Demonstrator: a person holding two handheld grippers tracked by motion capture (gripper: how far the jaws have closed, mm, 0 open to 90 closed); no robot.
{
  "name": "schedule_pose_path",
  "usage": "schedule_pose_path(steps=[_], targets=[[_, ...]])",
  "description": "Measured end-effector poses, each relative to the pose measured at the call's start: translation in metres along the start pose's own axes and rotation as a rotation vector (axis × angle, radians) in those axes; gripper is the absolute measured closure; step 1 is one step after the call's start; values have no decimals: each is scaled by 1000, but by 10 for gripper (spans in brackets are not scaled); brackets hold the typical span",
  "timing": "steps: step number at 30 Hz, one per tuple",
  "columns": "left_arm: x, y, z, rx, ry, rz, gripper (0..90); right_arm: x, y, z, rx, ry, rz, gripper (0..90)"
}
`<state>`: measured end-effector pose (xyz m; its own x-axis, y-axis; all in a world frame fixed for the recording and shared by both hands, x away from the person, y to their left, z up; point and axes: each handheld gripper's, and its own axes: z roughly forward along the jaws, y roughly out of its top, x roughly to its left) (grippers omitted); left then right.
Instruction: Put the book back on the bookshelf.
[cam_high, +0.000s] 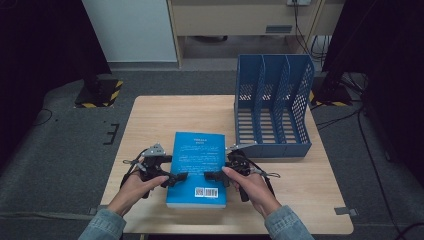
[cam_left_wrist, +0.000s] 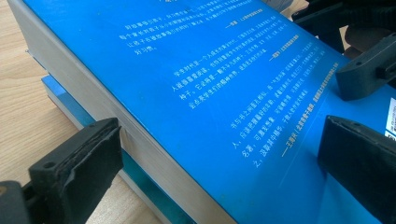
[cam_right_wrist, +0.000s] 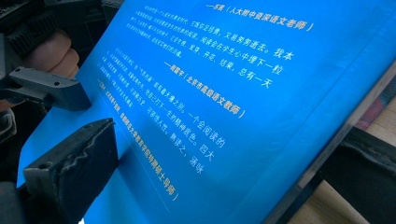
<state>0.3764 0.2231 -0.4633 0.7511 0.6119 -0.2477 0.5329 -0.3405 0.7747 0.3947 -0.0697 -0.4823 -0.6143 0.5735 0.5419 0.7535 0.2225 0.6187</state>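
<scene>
A thick blue book lies cover-up with a barcode near its front end, in the middle of the wooden table. My left gripper reaches over its left edge. In the left gripper view the left gripper has one jaw down beside the grey page block and the other over the blue cover of the book, wide apart. My right gripper comes in from the book's right edge. In its own view the right gripper has one jaw above the book and a dark jaw beneath the edge.
A blue perforated file rack with three slots stands at the table's back right, just behind the right hand. Bare wood lies left of the book and along the front edge. Dark floor and cables surround the table.
</scene>
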Motion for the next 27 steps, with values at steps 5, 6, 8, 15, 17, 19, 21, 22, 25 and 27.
schedule_pose_path(steps=[5,6,8,15,17,19,21,22,25,27], targets=[[-1,0,-1,0,13,3,0,0,0,0,-1,1,2,1],[-2,0,-1,0,14,3,0,0,0,0,-1,1,2,2],[-2,1,-1,2,19,3,3,0,0,0,1,-1,4,7],[-3,3,-5,0,52,-15,79,3,3,-5,-4,-25,4,62],[-3,4,-8,-10,67,-15,135,6,3,-7,-5,-38,-12,76],[-3,4,-11,-17,83,-11,206,9,4,-10,-1,-48,-18,92],[-3,5,-13,-16,91,-9,252,12,5,-13,0,-61,-29,106],[-3,6,-14,-16,94,-11,272,14,6,-14,1,-67,-40,110],[-2,7,-17,-15,110,-12,340,19,9,-16,7,-86,-61,123],[-1,6,-19,-23,113,-14,396,21,11,-18,8,-93,-67,141]])
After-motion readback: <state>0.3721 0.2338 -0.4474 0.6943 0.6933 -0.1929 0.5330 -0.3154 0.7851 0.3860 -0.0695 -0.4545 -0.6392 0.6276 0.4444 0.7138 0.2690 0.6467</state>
